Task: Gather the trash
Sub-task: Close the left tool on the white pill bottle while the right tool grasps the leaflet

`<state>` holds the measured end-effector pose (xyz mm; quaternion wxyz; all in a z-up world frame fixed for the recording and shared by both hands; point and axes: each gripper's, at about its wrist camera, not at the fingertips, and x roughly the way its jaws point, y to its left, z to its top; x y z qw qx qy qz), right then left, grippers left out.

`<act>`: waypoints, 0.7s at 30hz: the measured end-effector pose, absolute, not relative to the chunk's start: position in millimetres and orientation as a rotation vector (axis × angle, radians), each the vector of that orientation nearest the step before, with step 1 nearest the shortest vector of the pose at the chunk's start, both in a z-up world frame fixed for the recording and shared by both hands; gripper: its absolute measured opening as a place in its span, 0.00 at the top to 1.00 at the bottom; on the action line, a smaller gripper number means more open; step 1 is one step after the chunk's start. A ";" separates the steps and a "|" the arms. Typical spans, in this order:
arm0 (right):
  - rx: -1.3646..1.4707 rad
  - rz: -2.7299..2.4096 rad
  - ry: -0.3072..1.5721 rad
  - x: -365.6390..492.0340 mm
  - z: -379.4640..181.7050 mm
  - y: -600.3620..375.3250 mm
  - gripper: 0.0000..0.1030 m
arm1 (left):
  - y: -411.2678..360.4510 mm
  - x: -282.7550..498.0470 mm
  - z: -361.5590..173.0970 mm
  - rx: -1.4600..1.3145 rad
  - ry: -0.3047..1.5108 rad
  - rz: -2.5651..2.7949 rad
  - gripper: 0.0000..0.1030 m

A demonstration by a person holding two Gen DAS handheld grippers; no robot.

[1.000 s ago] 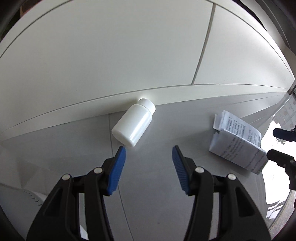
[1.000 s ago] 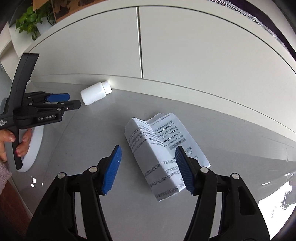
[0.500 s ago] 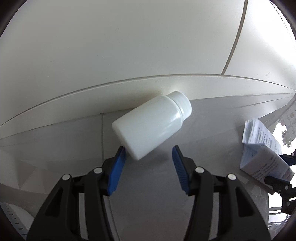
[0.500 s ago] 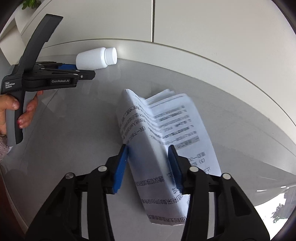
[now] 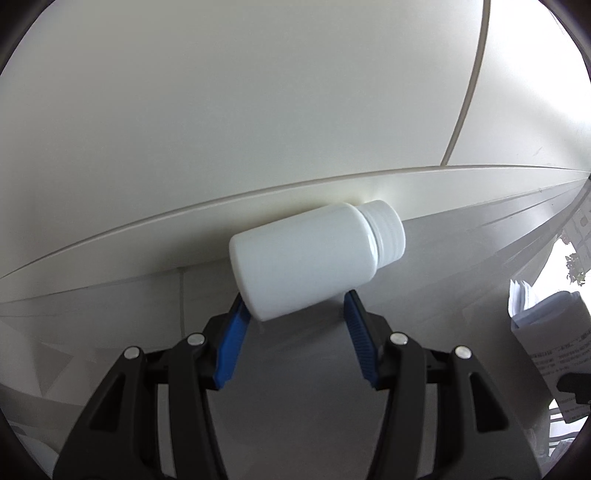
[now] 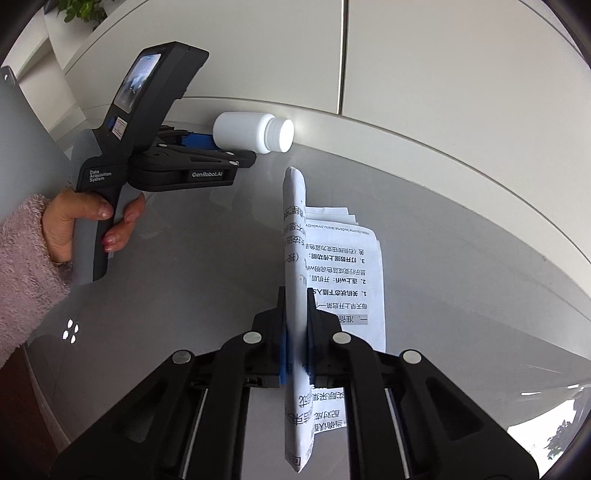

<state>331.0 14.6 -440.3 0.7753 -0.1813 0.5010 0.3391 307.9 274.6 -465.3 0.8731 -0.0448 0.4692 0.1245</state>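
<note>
Bottle lies against the wall's foot — open floor nearer.

Glossy grey table, white cabinet doors, potted plant.

Your two fisheye views were bright with soft daylight, and dark vignettes rounded off every corner. The lenses bowed the straight seams of the white wall panels into arcs. Glare burned out the glossy desk near its lower right edge in both pictures, and window reflections showed there. The white bottle cast only a faint, short shadow. Focus held across both frames, with slight softness along the rims.
</note>
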 end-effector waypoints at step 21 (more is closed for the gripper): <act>-0.332 0.721 1.115 305.1 -424.6 16.9 0.93 | 235.6 332.9 -463.7 0.267 0.924 0.295 0.50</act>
